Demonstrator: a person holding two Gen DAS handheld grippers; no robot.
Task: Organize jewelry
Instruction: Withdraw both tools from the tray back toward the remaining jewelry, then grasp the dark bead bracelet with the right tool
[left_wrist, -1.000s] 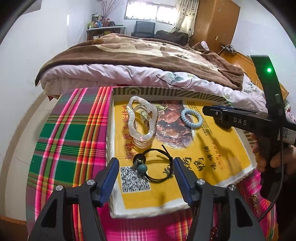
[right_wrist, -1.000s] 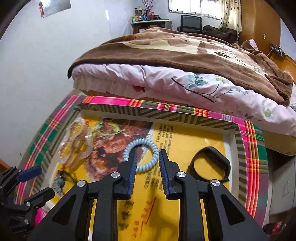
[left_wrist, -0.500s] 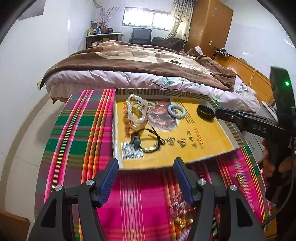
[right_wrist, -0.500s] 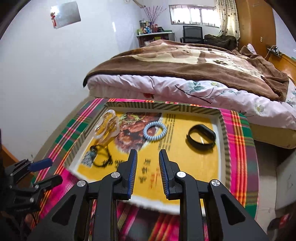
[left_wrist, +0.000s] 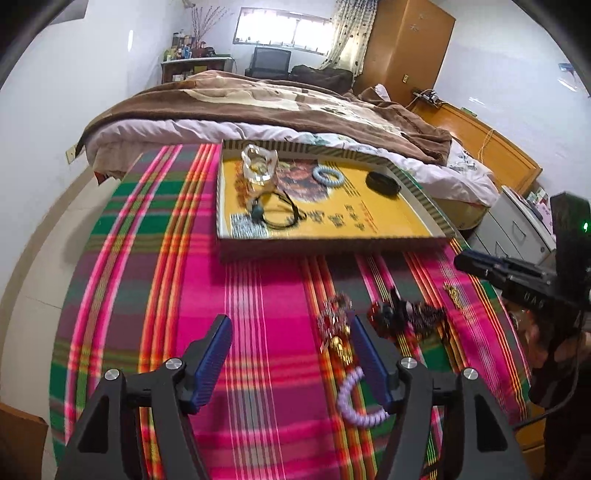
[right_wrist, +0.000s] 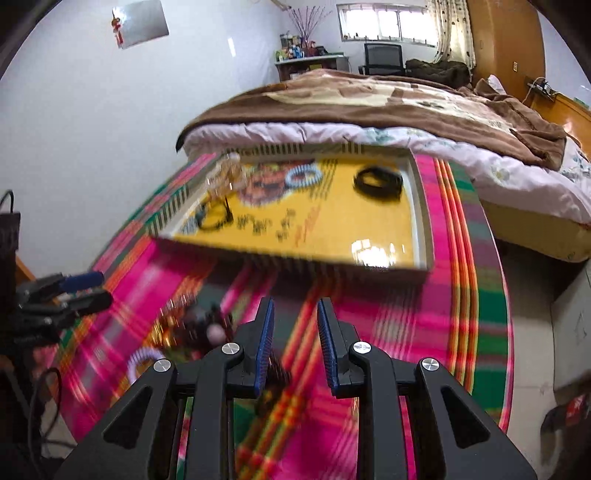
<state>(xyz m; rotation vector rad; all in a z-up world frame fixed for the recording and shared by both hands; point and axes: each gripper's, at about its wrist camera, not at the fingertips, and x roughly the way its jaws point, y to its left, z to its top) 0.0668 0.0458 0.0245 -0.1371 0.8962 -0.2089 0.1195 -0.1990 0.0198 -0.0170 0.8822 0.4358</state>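
A shallow yellow tray (left_wrist: 388, 230) (right_wrist: 421, 206) lies at the far side of the plaid cloth. In it are clear bangles (left_wrist: 258, 164), a black cord necklace with beads (left_wrist: 277, 212), a blue coil band (left_wrist: 327, 177) (right_wrist: 303, 175) and a black band (left_wrist: 382, 182) (right_wrist: 378, 182). On the cloth near me lie a red and gold piece (left_wrist: 334, 326), a dark red and black piece (left_wrist: 402, 317), a lilac coil band (left_wrist: 356, 400) (right_wrist: 142, 360) and a gold chain (left_wrist: 454, 295). My left gripper (left_wrist: 290, 354) is open and empty above the cloth. My right gripper (right_wrist: 293, 341) is empty, its jaws a narrow gap apart.
The plaid cloth (left_wrist: 147, 258) covers a round table. A bed with a brown blanket (left_wrist: 277, 99) stands right behind the tray. A grey cabinet (left_wrist: 517, 229) stands at the right, a wooden wardrobe (left_wrist: 410, 44) far back. The right wrist view is blurred.
Both grippers have pulled back from the tray toward the near side of the table. The loose pieces on the cloth have come into view. Neither gripper took anything.
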